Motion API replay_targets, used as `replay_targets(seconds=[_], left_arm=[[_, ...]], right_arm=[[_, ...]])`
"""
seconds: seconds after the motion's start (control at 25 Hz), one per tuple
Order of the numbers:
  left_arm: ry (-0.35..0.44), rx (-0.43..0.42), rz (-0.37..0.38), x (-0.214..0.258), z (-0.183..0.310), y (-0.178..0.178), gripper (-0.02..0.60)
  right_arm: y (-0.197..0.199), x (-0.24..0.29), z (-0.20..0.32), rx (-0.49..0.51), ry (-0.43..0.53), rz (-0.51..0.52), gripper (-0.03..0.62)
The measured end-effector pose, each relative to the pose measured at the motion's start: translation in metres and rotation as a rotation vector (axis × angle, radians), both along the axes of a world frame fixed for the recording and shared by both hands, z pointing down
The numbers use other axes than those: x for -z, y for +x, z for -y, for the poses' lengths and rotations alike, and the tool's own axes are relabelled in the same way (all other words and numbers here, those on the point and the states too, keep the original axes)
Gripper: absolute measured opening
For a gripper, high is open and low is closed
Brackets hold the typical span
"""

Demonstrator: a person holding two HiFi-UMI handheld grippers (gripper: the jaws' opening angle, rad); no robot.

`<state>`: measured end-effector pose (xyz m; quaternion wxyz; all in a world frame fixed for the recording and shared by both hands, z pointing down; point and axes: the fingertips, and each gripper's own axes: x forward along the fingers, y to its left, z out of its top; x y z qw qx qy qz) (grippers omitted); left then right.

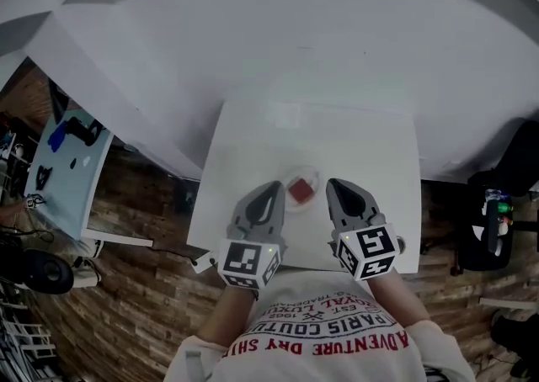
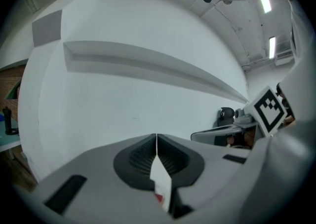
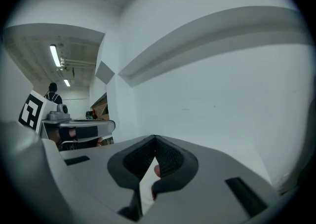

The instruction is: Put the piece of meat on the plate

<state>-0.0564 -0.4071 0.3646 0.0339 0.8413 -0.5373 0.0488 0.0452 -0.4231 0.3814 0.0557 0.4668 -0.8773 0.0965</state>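
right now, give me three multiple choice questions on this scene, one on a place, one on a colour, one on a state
1. Where is the piece of meat?
A. on the plate
B. in a bowl
C. in a pan

2. What colour is the table?
A. black
B. white
C. green

3. How do the jaws of the right tool stand?
A. wide apart
B. clamped on a fork
C. together, gripping nothing

Answers:
1. A, the red piece lies inside the plate's rim in the head view.
2. B, its top shows white.
3. C, the right gripper view shows the jaws met at their tips with nothing gripped.
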Motion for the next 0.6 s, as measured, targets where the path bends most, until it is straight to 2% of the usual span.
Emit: replay_targets(seconds=[0.32, 0.6], left_arm=[[0.027, -0.018, -0.003, 0.01, -0.003, 0.008, 0.009], [0.026, -0.021, -0.006, 0.007, -0.005, 0.012, 0.009]], right_arm=[[0.006, 0.011, -0.007, -0.012, 0.048, -0.037, 0.012], [0.012, 0.008, -0.009, -0.02, 0.051, -0.048, 0.012]])
